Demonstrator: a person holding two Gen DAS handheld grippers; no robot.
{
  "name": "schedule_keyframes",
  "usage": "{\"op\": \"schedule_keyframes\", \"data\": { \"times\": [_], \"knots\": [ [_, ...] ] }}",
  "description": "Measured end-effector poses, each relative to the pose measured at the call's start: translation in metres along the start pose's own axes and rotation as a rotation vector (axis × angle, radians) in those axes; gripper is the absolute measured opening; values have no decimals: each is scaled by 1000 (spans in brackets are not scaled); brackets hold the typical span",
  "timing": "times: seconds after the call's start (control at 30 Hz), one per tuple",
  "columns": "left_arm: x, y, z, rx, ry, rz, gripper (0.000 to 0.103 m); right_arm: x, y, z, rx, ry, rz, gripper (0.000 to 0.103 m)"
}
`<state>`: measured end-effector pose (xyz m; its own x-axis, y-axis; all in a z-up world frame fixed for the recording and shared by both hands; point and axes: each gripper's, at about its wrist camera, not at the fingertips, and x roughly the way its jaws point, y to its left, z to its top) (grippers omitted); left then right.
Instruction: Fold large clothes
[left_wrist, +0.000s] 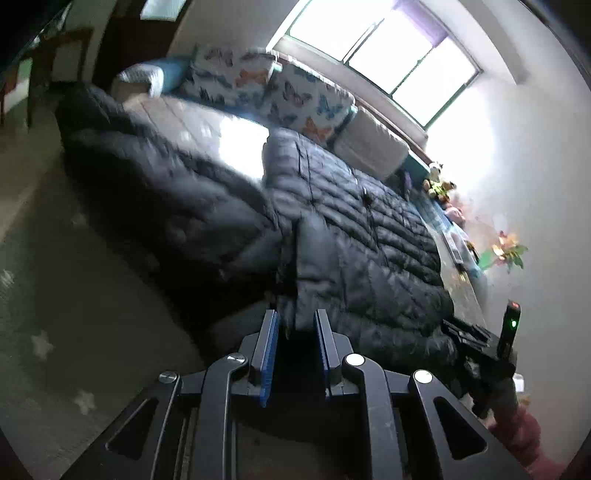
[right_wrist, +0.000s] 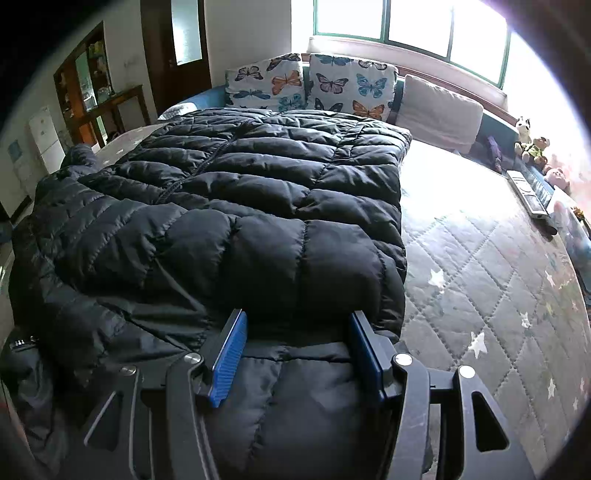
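Scene: A black quilted puffer jacket (right_wrist: 236, 206) lies spread over a grey star-printed quilted mattress (right_wrist: 498, 280), its far hem near the butterfly-print cushions (right_wrist: 314, 85) under the window.

Landmark: I place everything against the jacket.

Right gripper (right_wrist: 295, 350): I hold it at the jacket's near edge, jaws about half open, a thick padded fold bulging between the blue pads (right_wrist: 229, 362). The pads sit at the fold's flanks; I judge this a grip on the bulk, though I cannot tell how hard it presses.

Left gripper (left_wrist: 295, 350): I hold it at the jacket's near left edge, jaws only narrowly parted. A dark strip of the jacket (left_wrist: 351, 236) hangs just ahead of the tips; the view is blurred, and I see nothing clamped between the pads.

Other gripper seen from the left: My right tool's dark body with a green light (left_wrist: 511, 325) shows at the jacket's right side.

Step in hand: Likely gathering the near edge for a fold towards the cushions.

Doing it well: Take a full bite of padding on the left to match the right, lift both sides evenly, and lay the edge square so the slippery shell does not slide off.
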<state>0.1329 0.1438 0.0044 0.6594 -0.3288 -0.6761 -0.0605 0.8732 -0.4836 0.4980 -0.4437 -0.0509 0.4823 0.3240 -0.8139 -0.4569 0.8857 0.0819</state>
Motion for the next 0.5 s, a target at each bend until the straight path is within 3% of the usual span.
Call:
{"op": "schedule_keyframes", "data": {
  "times": [0.07, 0.13, 0.27, 0.4, 0.5],
  "knots": [
    [-14, -10, 6, 8, -55, -49, 21, 0, 0, 1, -4, 2, -2, 62],
    [-15, -23, 9, 32, -60, -88, 21, -1, 0, 2, -6, 7, -8, 62],
    [19, -46, 13, 87, 16, -115, 21, -21, 10, 14, -26, -27, -30, 62],
    [57, -51, 14, 86, 75, -114, 21, -45, 19, 28, -6, -88, 63, 62],
    [87, -49, 11, 87, 119, -66, 21, -34, 25, 29, -15, -66, 76, 62]
  ]
}}
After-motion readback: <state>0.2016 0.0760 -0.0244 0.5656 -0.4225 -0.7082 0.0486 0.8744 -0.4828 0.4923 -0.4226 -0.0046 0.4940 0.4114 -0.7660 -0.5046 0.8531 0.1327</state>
